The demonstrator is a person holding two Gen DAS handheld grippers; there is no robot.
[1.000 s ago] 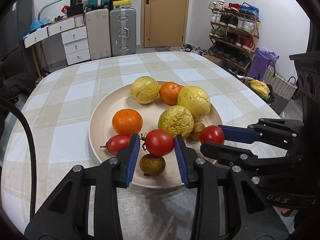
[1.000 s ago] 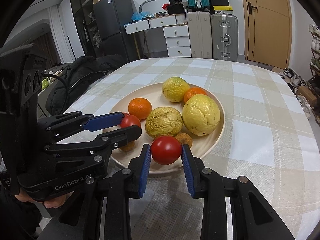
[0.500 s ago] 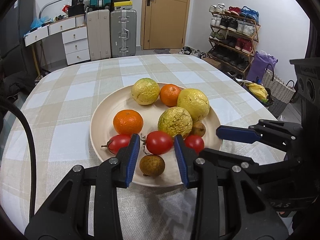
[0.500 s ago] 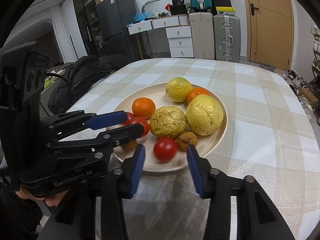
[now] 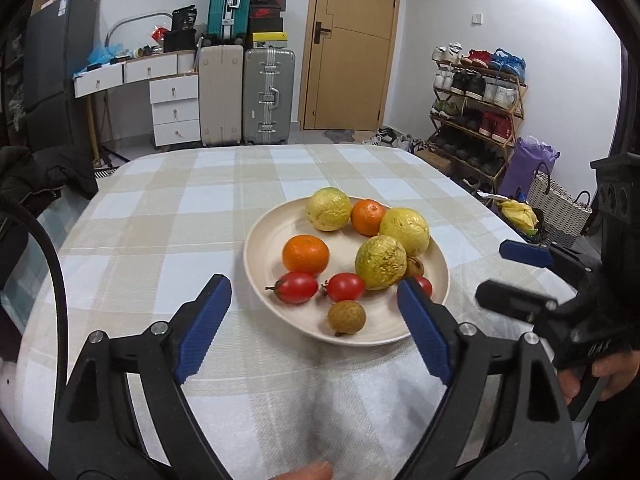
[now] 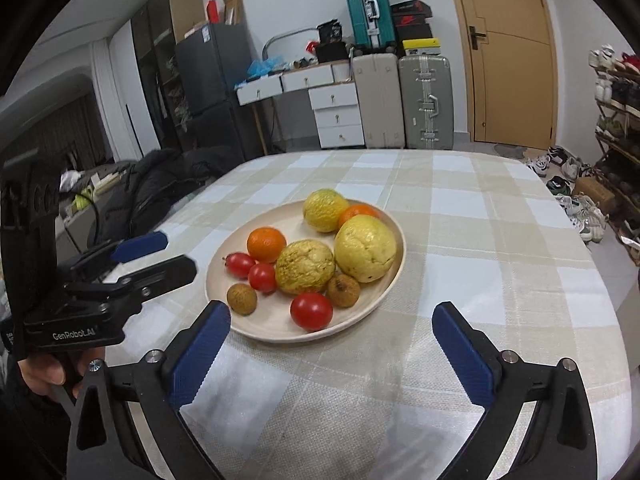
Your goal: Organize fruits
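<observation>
Light: even, soft indoor brightness in both my views.
Shadows: faint, diffuse under my tongs on the bench (image 6: 460,240).
Edges: black fisheye vignette, bowed walls.
Focus: mostly sharp; slight blur at periphery.

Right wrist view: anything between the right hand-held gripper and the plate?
Nothing but bare checked tablecloth. The right hand-held gripper, jaws just opened and empty, sits short of the plate rim; the nearest fruit is a tomato on the plate.

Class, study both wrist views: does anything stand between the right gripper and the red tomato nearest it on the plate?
Nothing visible does. The right gripper, its jaws just opened wide and empty, faces the tomato at the near rim of the plate; only bare tablecloth and that low rim lie between.
</observation>
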